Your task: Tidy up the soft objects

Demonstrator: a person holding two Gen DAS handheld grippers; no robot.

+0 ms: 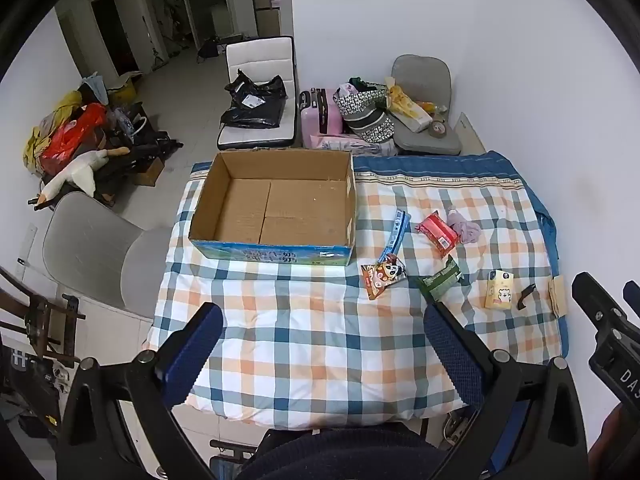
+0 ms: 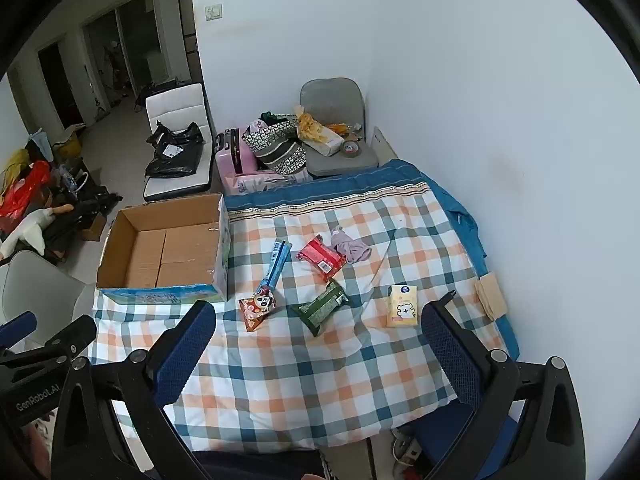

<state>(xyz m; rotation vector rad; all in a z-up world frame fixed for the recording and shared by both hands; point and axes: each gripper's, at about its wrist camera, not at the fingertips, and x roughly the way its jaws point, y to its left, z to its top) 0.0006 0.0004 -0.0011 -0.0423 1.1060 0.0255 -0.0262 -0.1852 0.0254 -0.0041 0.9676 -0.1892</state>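
Note:
An open, empty cardboard box stands at the far left of a plaid-quilted table. To its right lie a panda snack bag, a blue stick pack, a red packet, a mauve cloth, a green packet and a yellow tissue pack. My left gripper is open and empty above the quilt's near part. My right gripper is open and empty, near the packets.
A black clip and a tan pad lie by the right edge at the wall. A grey chair stands left of the table. Behind are a white chair with a black bag, a pink suitcase and bags.

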